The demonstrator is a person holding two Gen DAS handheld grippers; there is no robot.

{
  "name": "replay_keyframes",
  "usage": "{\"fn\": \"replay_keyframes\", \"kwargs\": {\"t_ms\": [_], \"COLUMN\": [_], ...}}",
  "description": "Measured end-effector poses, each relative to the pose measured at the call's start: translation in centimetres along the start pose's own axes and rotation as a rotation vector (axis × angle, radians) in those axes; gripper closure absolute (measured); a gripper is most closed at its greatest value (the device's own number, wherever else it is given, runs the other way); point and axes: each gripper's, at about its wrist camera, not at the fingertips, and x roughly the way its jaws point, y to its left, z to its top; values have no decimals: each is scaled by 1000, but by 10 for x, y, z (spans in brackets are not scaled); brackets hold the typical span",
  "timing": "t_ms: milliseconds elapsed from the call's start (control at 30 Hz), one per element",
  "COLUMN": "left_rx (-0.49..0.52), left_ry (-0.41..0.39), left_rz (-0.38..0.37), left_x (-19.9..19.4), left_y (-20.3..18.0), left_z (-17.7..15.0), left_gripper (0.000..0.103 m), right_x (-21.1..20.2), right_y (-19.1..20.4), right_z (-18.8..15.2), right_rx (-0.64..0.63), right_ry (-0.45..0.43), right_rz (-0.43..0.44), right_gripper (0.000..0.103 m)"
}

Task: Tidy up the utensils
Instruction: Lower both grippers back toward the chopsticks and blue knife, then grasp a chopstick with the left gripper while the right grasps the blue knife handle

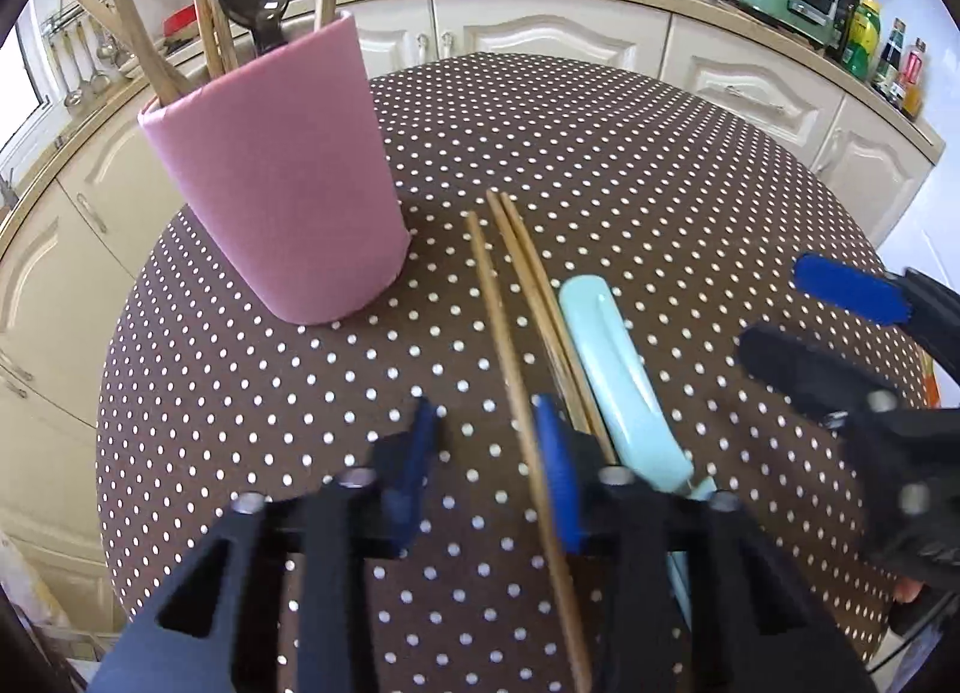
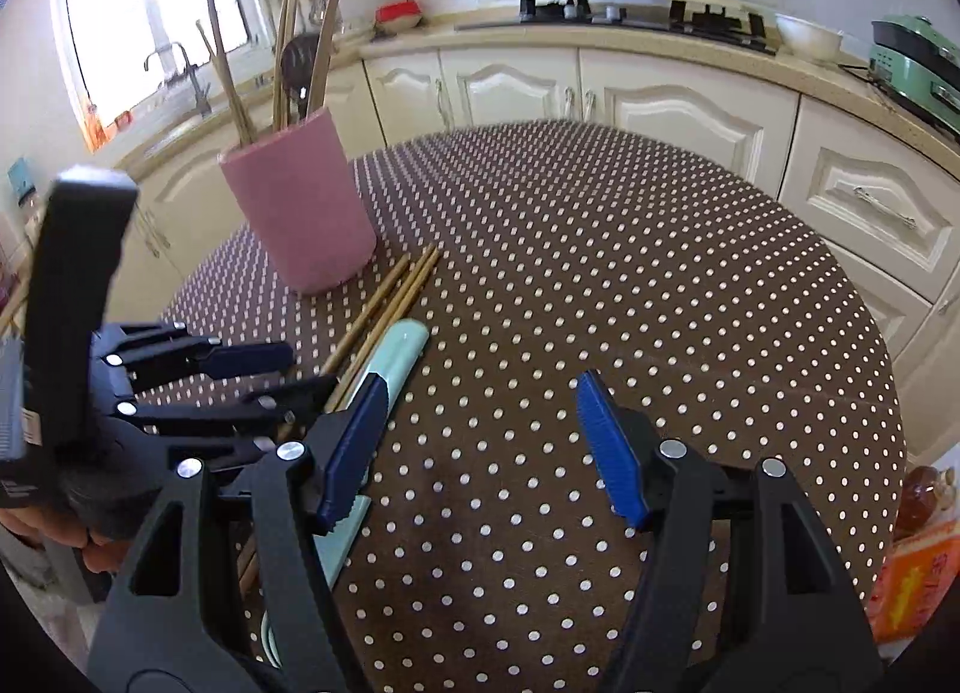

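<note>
One wooden chopstick [image 1: 516, 369] is straddled, not pressed, by the left gripper [image 1: 489, 441] jaws, the right gripper [image 2: 480, 441] jaws are parted, and the pink holder [image 1: 282, 177] is seen behind on the table [image 1: 600, 165].

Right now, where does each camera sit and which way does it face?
Left wrist: on the left hand-held gripper, angled down at a chopstick between its fingers; right hand-held gripper at right.
Right wrist: on the right hand-held gripper, facing the table; left hand-held gripper at left.
Shared: pink holder, pale spoon.
</note>
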Motion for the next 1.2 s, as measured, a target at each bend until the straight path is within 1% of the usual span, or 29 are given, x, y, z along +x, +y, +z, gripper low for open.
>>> {"fn": "replay_keyframes", "kwargs": {"t_ms": [33,100,233,367,433,567,633,733,767,833,900,933,1067,1133,1200], "left_rx": [-9,-36,-103,-160,-196,-241,-248,-234,-230,-209,-201,-194,-176,-172,-170], "left_ry": [2,4,0,-2,-1,16,33,60,68,86,103,110,128,136,133], "left_rz": [-4,-16,-48,-52,-58,-80,-78,-67,-67,-64,-66,-63,-48,-44,-39], "left_x": [-2,-6,-15,-25,-29,-32,-30,-24,-18,-12,-6,-2,7,13,17], "left_y": [2,6,17,28,34,46,49,51,49,49,49,47,39,37,34], "left_z": [-2,-8,-29,-50,-58,-66,-65,-53,-41,-31,-20,-15,4,14,19], "left_gripper": [94,97,98,98,98,98,97,97,97,97,96,96,96,96,96], "right_x": [2,8,19,29,34,43,46,53,55,55,58,60,68,70,71], "right_y": [3,10,23,34,39,44,47,48,48,46,45,44,45,48,53], "right_z": [0,0,1,2,3,5,9,16,18,20,27,28,34,36,37], "right_rx": [-12,-32,-61,-96,-113,-122,-135,-146,-148,-150,-170,-186,-198,-216,-218], "right_ry": [21,71,139,187,211,267,298,354,373,405,431,448,481,480,466], "right_rz": [-1,2,23,9,-6,-3,-13,-10,-2,12,-10,-25,-31,-40,-35], "right_gripper": [38,38,38,38,38,38,38,39,41,48,63,65,66,69,75]}}
